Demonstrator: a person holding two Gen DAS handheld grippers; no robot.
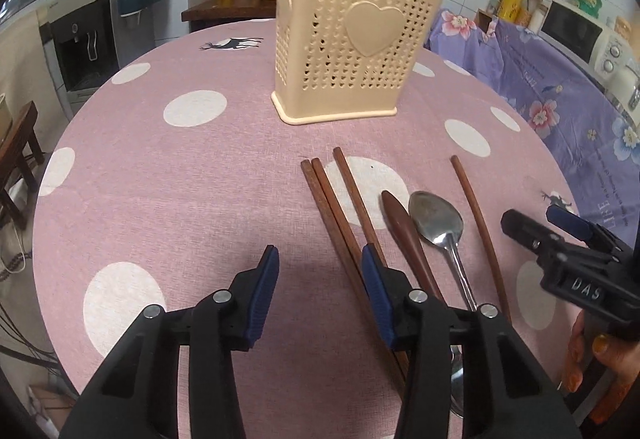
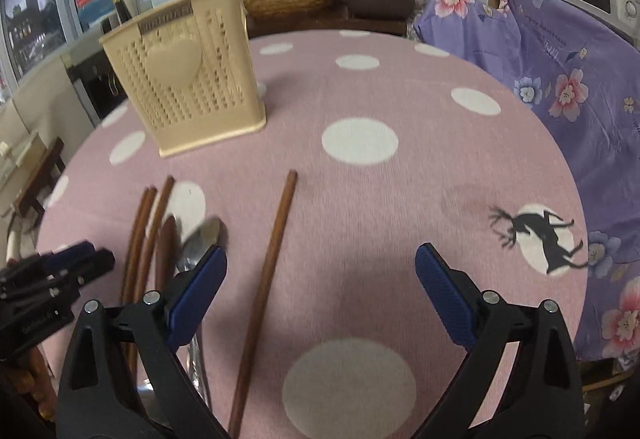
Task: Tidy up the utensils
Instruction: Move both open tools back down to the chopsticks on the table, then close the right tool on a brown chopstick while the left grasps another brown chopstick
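A cream perforated utensil holder with a heart stands upright on the pink dotted table; it also shows in the right wrist view. Three brown chopsticks lie side by side in front of it, then a wooden-handled utensil, a metal spoon and a lone chopstick. My left gripper is open, empty, low over the chopsticks' near ends. My right gripper is open and empty, straddling the lone chopstick; it also shows in the left wrist view.
The round table has a pink cloth with white dots. A purple floral cloth covers furniture to the right, with a microwave on it. A water dispenser stands at the left, a shelf with baskets behind.
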